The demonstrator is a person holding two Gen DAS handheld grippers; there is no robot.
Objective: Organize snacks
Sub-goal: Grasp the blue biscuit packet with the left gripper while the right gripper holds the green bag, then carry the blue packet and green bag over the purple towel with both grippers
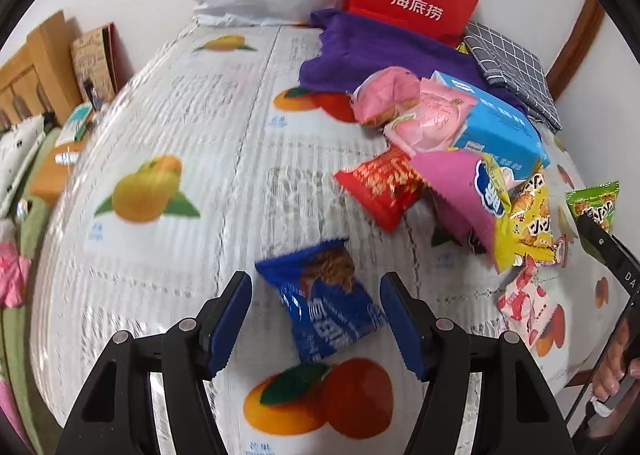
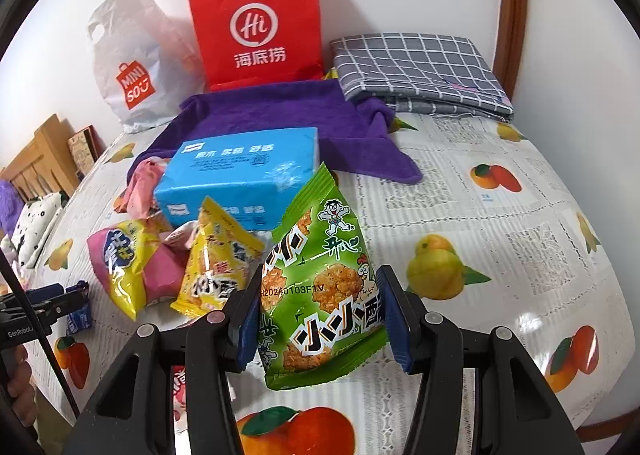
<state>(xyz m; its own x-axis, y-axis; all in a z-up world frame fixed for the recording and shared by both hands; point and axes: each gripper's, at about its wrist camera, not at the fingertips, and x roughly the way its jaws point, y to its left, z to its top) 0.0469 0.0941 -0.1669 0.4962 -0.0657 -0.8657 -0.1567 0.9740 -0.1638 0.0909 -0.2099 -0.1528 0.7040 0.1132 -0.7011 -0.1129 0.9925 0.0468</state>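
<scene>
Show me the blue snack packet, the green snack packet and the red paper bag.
blue snack packet (image 1: 326, 305), left wrist view, middle of the wrapper.
green snack packet (image 2: 320, 287), right wrist view, middle of its front.
red paper bag (image 2: 256, 31), right wrist view, on its round logo.

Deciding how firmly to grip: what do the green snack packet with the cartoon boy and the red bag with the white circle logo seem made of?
Green snack packet: thin glossy plastic film, judging by the sheen, crinkles and serrated sealed edge. Red bag: probably matte paper, since it stands stiff with flat creased sides and thin cord handles.

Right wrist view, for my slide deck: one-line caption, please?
Right gripper clamps a green snack packet above the fruit-print tablecloth.
</scene>
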